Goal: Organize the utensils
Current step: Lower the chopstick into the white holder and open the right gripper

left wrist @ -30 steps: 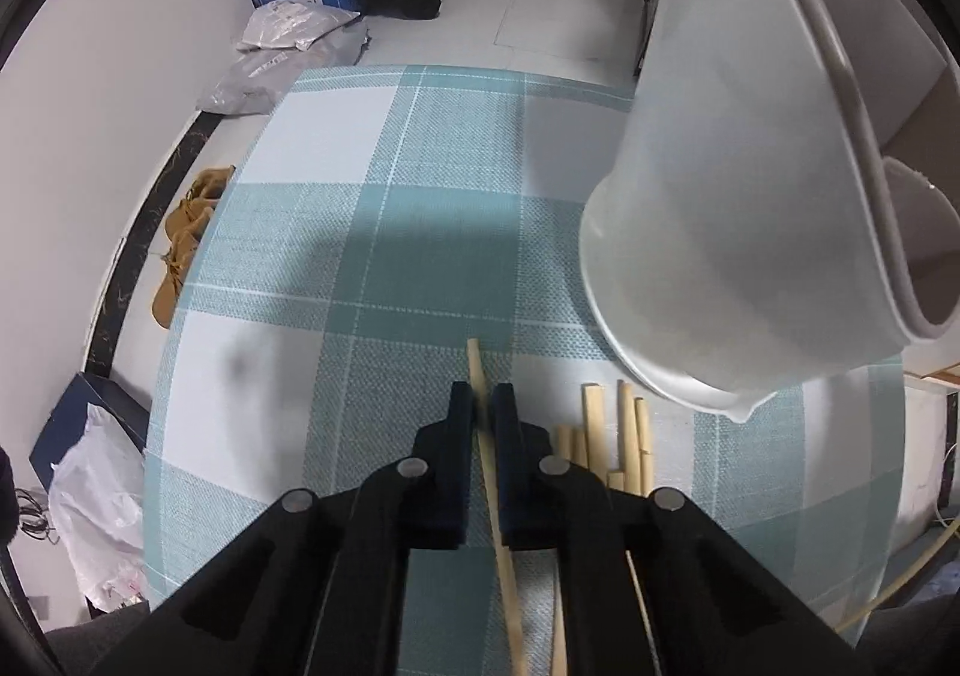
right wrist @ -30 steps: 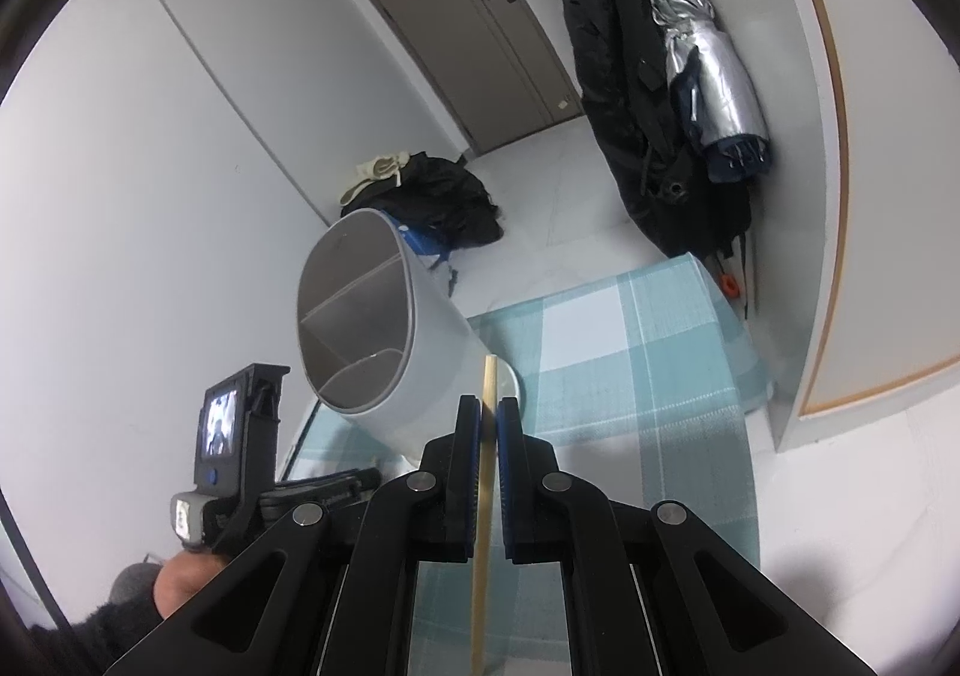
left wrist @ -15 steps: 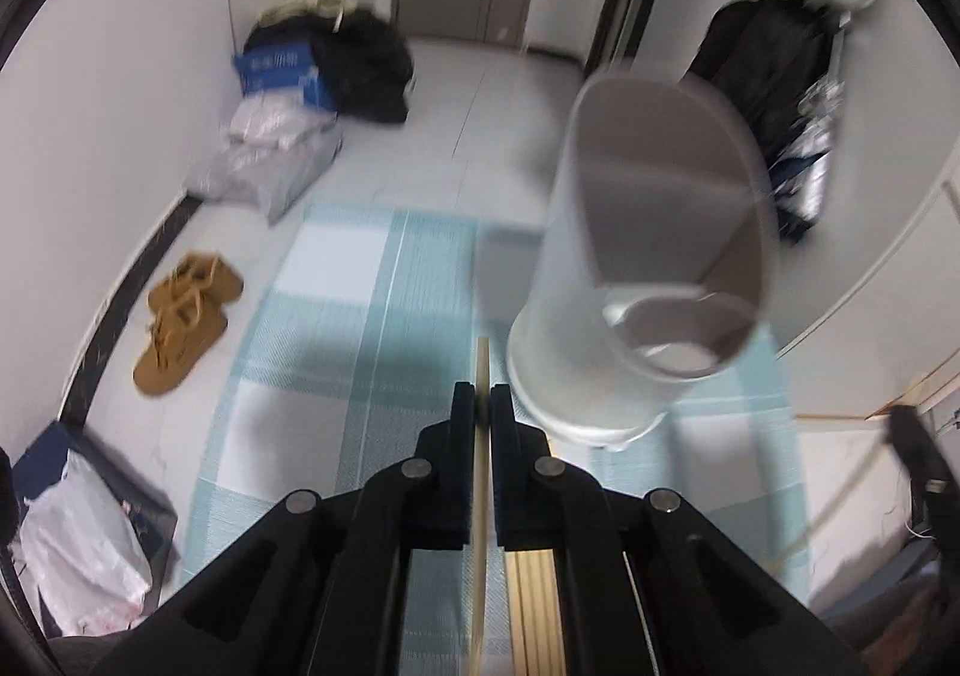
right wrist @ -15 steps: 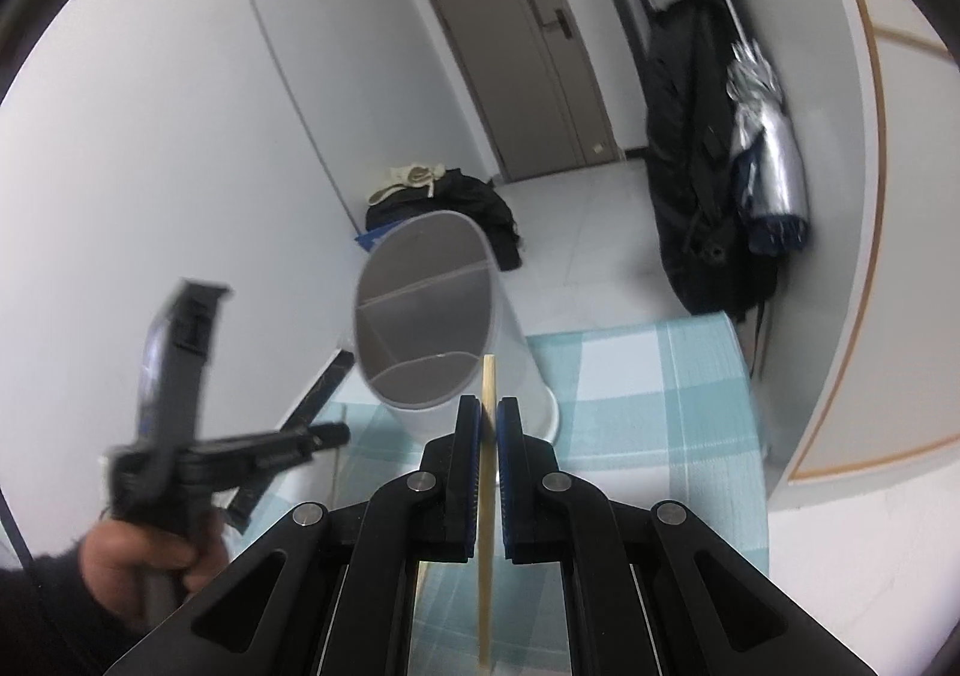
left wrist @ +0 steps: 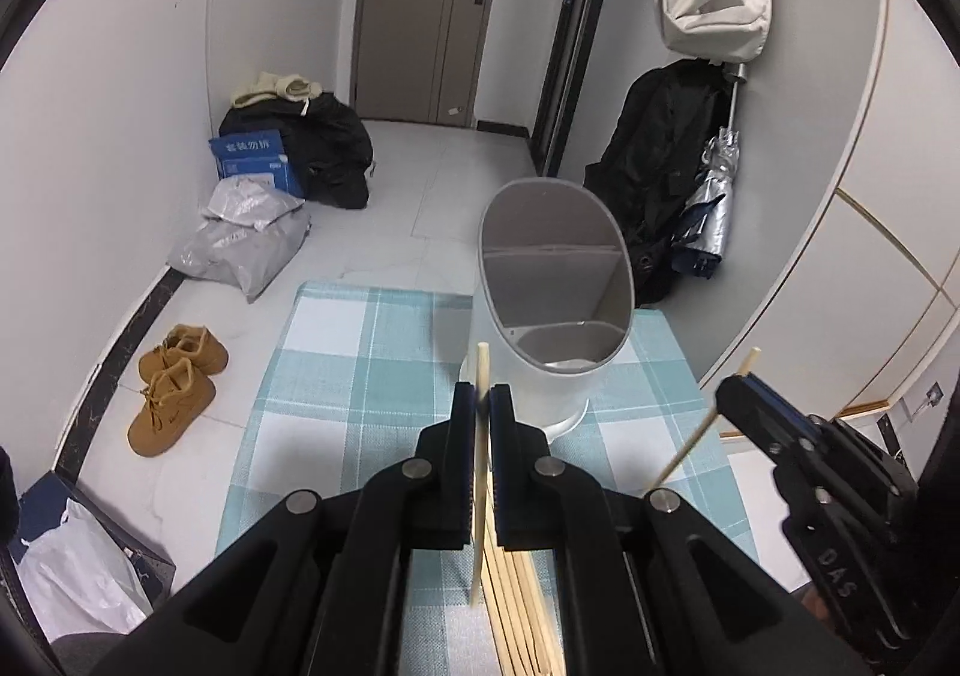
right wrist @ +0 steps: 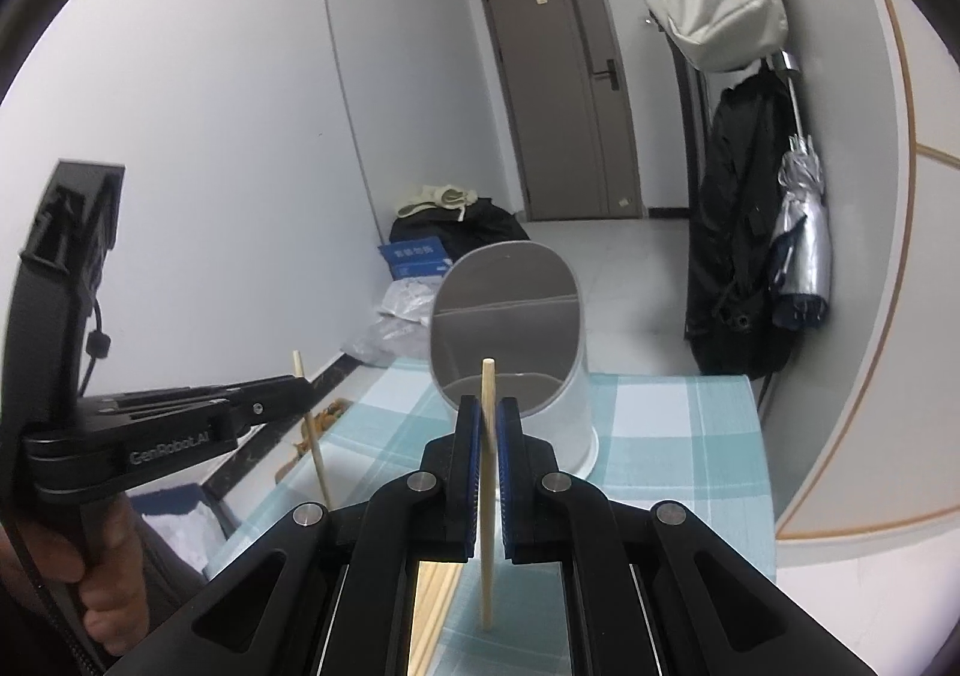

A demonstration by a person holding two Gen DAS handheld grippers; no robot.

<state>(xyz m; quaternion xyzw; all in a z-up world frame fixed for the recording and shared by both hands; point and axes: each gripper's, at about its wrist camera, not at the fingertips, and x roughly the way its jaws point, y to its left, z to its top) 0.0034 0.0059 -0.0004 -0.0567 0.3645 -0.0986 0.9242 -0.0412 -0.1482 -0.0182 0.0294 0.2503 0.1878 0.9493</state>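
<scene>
Chopsticks held in both grippers, holder on checked cloth

Left gripper: jaws closed tight on one wooden chopstick, gripped below its blunt top end, shaft running down between the pads. From the right wrist view the same chopstick hangs tilted, lower end off the table.

Right gripper: jaws pinched shut on a second chopstick, near upright, square top standing clear above the blue pads, lower end hanging free. In the left wrist view it slants across the right-hand side.

Utensil holder: white plastic, oval mouth with a grey rim, standing on a round base on the table. Inside, a grey partition splits it into a larger rear compartment and a smaller low front pocket. No utensils visible in either; bottom of the rear compartment is hidden.

Remaining chopsticks: a bundle lying flat on the teal-and-white checked tablecloth, near edge, under the left gripper, well short of the holder.

Surroundings: tan shoes on the floor left of the table; a hand grips the left tool's handle.
</scene>
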